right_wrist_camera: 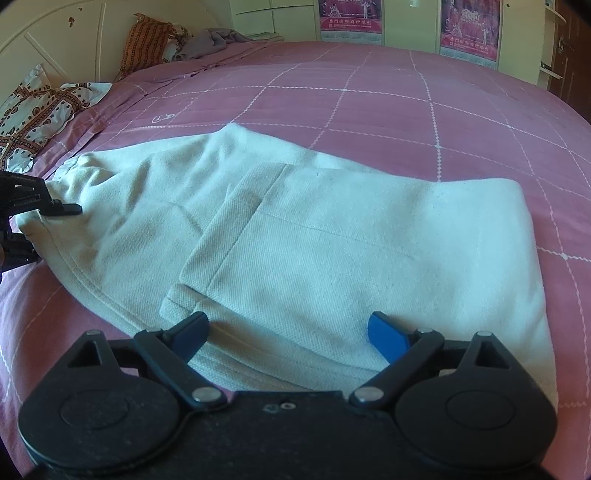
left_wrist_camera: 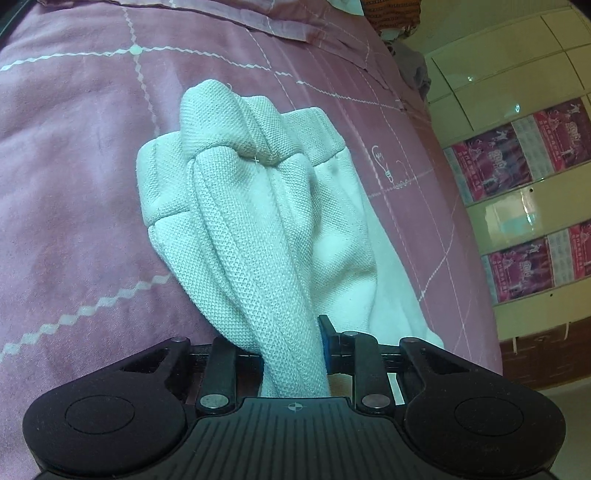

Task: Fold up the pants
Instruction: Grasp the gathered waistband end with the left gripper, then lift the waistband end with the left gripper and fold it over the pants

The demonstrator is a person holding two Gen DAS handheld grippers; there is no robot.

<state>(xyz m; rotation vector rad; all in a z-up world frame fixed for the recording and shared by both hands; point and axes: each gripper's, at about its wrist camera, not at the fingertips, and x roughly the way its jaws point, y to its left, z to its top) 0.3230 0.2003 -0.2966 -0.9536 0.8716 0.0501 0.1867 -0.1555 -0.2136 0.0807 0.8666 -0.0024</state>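
The white knit pants [right_wrist_camera: 332, 236] lie folded over on the pink bedspread [right_wrist_camera: 406, 92]. In the left wrist view my left gripper [left_wrist_camera: 291, 354] is shut on a bunched part of the pants [left_wrist_camera: 251, 229], near the waistband, and the cloth rises in thick folds in front of the camera. The left gripper also shows at the left edge of the right wrist view [right_wrist_camera: 44, 210], at the waistband end. My right gripper [right_wrist_camera: 288, 332] is open, its blue-tipped fingers [right_wrist_camera: 388, 336] spread just above the near edge of the folded leg end. It holds nothing.
Patterned pillows [right_wrist_camera: 33, 110] and an orange cushion [right_wrist_camera: 144, 40] lie at the head of the bed. A grey cloth heap [right_wrist_camera: 214, 42] lies beyond them. Cream cabinets with pink posters [right_wrist_camera: 469, 26] stand past the bed's far side.
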